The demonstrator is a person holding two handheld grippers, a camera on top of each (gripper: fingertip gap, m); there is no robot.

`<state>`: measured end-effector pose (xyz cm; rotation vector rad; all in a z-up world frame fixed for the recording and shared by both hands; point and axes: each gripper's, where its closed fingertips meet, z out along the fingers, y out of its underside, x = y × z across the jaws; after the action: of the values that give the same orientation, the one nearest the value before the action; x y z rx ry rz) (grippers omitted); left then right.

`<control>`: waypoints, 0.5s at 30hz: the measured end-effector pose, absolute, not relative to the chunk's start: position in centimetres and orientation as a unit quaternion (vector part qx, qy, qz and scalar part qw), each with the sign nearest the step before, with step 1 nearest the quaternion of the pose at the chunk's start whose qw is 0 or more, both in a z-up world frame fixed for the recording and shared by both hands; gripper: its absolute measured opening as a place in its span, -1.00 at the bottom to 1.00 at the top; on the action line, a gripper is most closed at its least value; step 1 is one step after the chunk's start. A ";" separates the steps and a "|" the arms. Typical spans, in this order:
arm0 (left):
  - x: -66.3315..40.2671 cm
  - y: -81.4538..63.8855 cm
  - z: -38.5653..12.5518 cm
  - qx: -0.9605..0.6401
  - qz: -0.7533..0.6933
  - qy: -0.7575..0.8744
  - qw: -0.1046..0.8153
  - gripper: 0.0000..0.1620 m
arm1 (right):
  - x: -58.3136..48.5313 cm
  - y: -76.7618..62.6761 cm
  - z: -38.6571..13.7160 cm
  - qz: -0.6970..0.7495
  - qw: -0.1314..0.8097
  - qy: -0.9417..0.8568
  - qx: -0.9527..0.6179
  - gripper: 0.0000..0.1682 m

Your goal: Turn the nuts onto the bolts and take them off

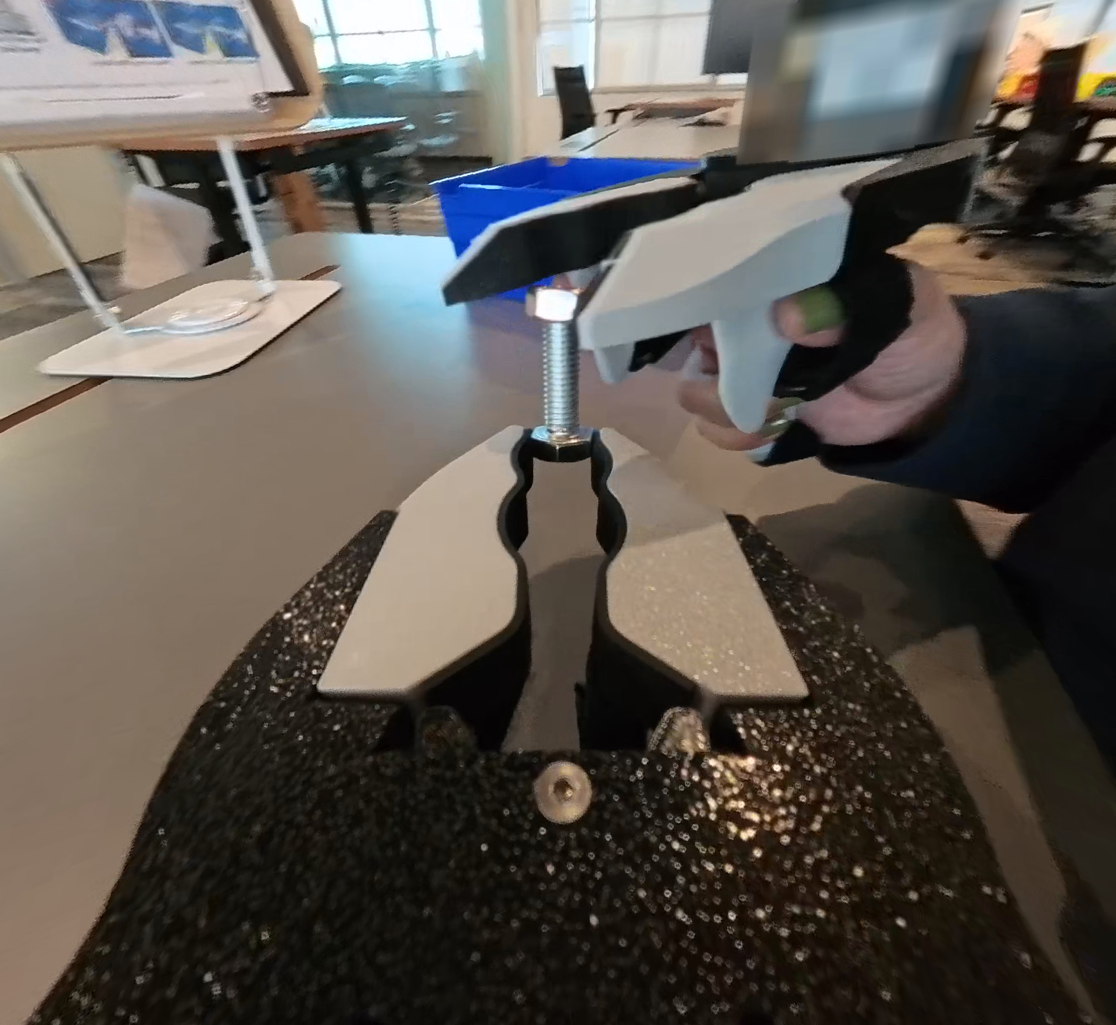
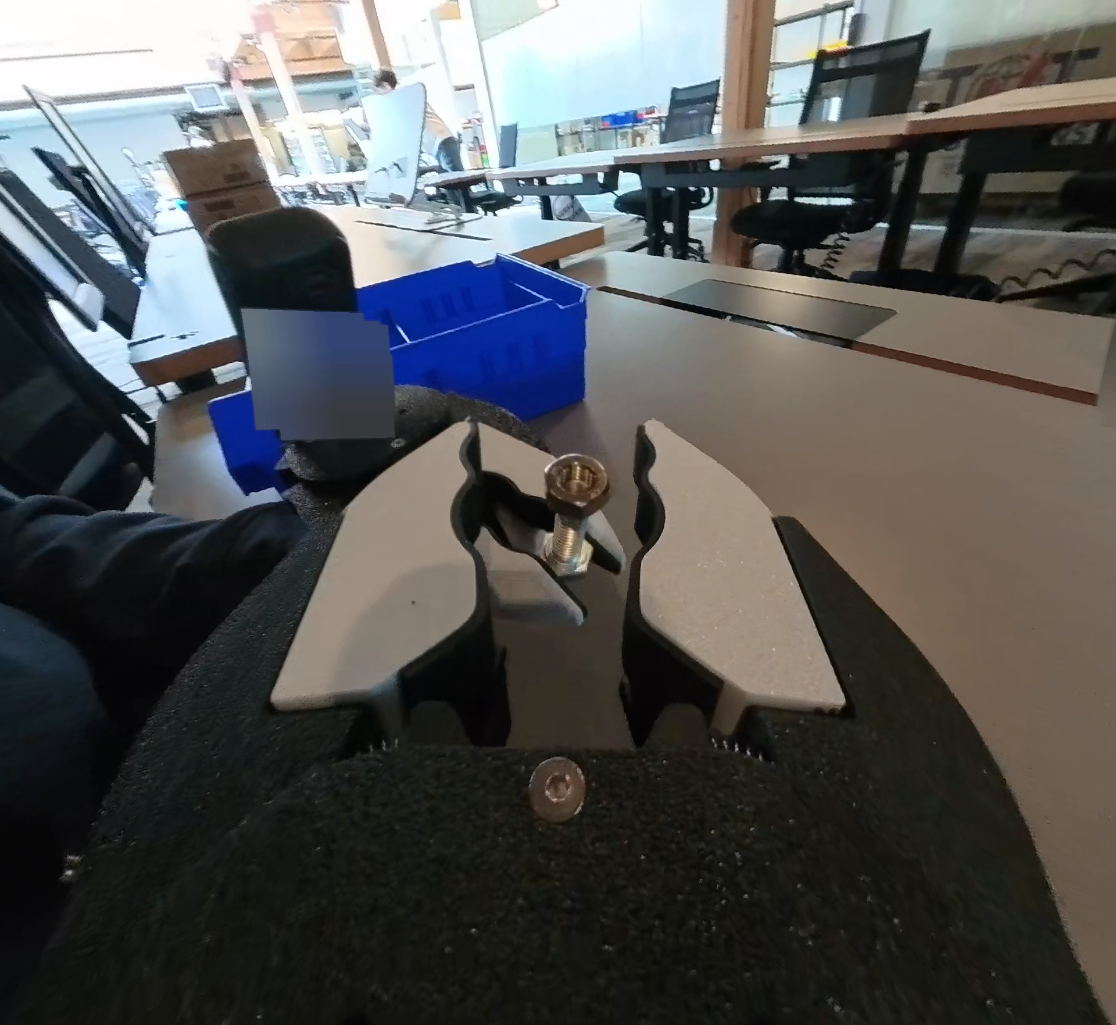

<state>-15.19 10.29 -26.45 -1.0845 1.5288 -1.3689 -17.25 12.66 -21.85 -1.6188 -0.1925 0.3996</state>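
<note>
A silver bolt (image 1: pixel 554 380) stands upright, head down, with a hex nut (image 1: pixel 551 304) at the top of its thread. My left gripper (image 1: pixel 557 443) is shut on the bolt's head just above the grey table (image 1: pixel 211 513). My right gripper (image 1: pixel 561 286) comes in from the right, level with the nut. In the right wrist view the right gripper (image 2: pixel 558 440) is open. Its fingers stand either side of the nut (image 2: pixel 577 482) with clear gaps. Below it the bolt (image 2: pixel 564 543) sits in the left gripper (image 2: pixel 570 567).
A blue divided bin (image 1: pixel 513 198) stands on the table just behind the bolt; it also shows in the right wrist view (image 2: pixel 495 343). A sign stand with a white base (image 1: pixel 181 325) is at the far left. A person's hand (image 1: pixel 875 380) holds the right gripper. Some 5 cm of space lies between my two pairs of fingers.
</note>
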 end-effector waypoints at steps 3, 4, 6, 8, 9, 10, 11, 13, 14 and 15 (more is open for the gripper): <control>-15.5 9.7 -25.9 -0.409 -0.570 0.599 0.386 -0.78 | -17.9 12.3 -21.6 0.194 0.668 -0.109 -0.711 -0.43; -15.6 9.7 -25.7 -0.409 -0.576 0.594 0.384 -0.78 | -18.1 12.1 -21.6 0.198 0.666 -0.116 -0.710 -0.44; -15.6 10.1 -25.6 -0.416 -0.584 0.583 0.382 -0.78 | -18.3 11.8 -21.6 0.199 0.663 -0.129 -0.710 -0.47; -15.7 10.7 -25.5 -0.425 -0.594 0.569 0.378 -0.78 | -18.1 11.5 -21.9 0.190 0.659 -0.130 -0.716 -0.48; -15.7 10.9 -25.4 -0.429 -0.600 0.561 0.375 -0.78 | -18.0 11.4 -22.0 0.186 0.660 -0.130 -0.717 -0.49; -15.8 11.1 -25.3 -0.431 -0.606 0.556 0.371 -0.78 | -17.8 11.3 -22.0 0.183 0.662 -0.127 -0.716 -0.49; -15.8 11.1 -25.3 -0.431 -0.610 0.555 0.367 -0.78 | -17.7 11.3 -22.0 0.183 0.665 -0.124 -0.714 -0.48; -15.8 10.7 -25.4 -0.425 -0.613 0.561 0.359 -0.78 | -17.8 11.5 -21.7 0.192 0.670 -0.122 -0.706 -0.45; -15.7 10.3 -25.5 -0.420 -0.613 0.568 0.355 -0.78 | -18.0 11.6 -21.6 0.199 0.672 -0.123 -0.702 -0.43; -15.7 10.0 -25.5 -0.415 -0.612 0.574 0.352 -0.78 | -18.2 11.7 -21.4 0.205 0.673 -0.125 -0.700 -0.43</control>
<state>-15.73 10.03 -25.55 -1.0750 1.4844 -1.5833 -18.18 11.70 -21.44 -1.5759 -0.2817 0.4604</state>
